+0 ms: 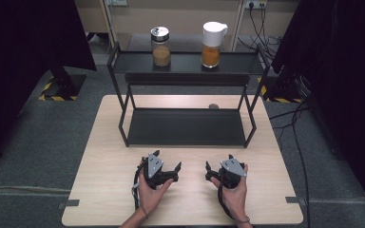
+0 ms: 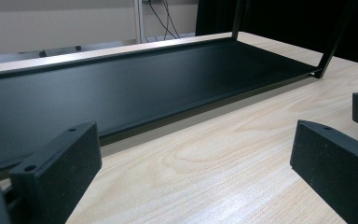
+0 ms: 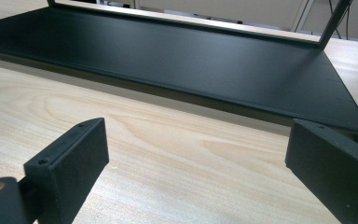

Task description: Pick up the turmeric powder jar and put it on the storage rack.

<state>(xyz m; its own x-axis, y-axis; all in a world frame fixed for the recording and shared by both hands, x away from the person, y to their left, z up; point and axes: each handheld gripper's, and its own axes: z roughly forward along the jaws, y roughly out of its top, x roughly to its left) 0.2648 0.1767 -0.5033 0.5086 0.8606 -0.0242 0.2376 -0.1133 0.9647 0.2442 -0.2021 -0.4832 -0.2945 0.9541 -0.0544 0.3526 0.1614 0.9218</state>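
Currently your L gripper [image 1: 167,166] & R gripper [image 1: 219,167] sit jaws wide, empty, on light wood table [image 1: 104,190], near black two-tier metal rack [image 1: 185,127]; top tier: two spice jars.

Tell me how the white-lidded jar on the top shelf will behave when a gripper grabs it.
The white-lidded jar looks tall and narrow, so a push up high would probably tip it. Its clear wall seems smooth, likely slippery and breakable. Orange filling sits low, which may steady it somewhat. It stands near the top shelf edge, so a fall is possible.

two jars [image 1: 160,46] on rack [image 1: 185,126], table [image 1: 109,161] beneath.
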